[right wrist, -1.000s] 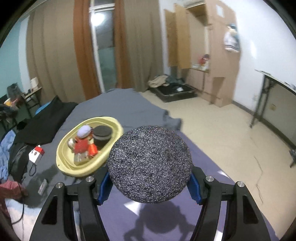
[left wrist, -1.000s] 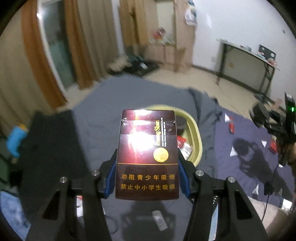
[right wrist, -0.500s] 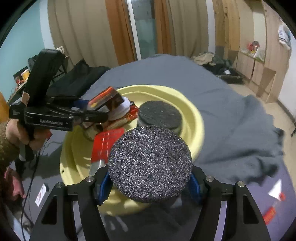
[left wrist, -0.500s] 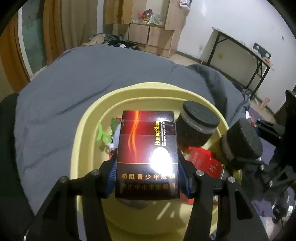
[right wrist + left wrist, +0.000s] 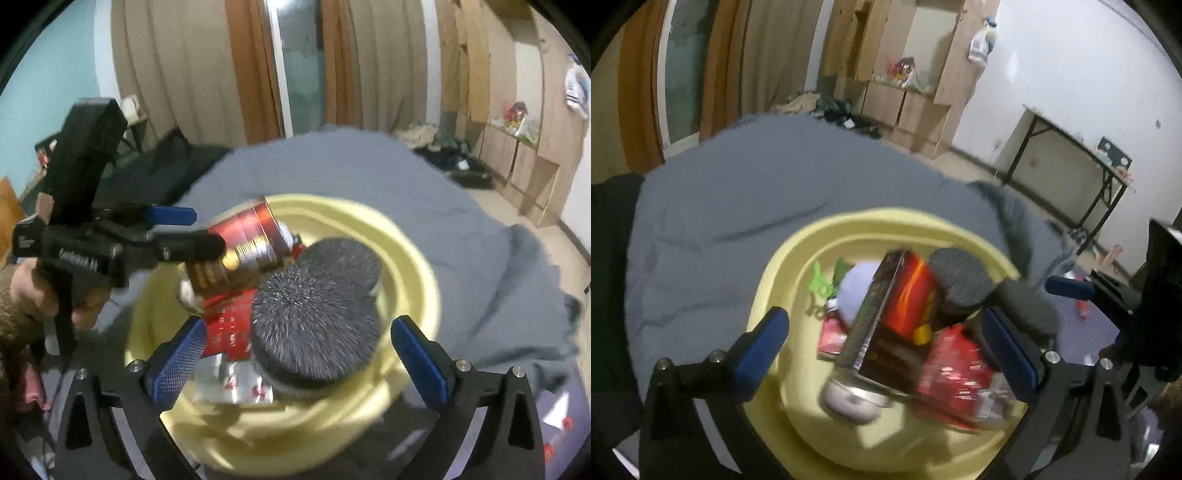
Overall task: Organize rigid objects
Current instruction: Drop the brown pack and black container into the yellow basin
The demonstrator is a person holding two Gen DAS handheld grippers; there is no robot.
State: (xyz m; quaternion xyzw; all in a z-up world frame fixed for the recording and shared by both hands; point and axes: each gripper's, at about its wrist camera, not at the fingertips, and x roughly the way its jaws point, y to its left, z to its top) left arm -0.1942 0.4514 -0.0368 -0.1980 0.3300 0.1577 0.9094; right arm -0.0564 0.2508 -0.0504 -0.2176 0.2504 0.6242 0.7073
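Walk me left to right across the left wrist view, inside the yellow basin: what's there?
Green clip → pale lavender round object → dark red cigarette box, tipped on edge → grey-topped foam puck → second foam puck at the basin rim, beside the right gripper.

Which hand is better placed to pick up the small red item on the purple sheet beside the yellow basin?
Right, probably: the red item lies near the open right gripper, while the left gripper would have to cross the yellow basin.
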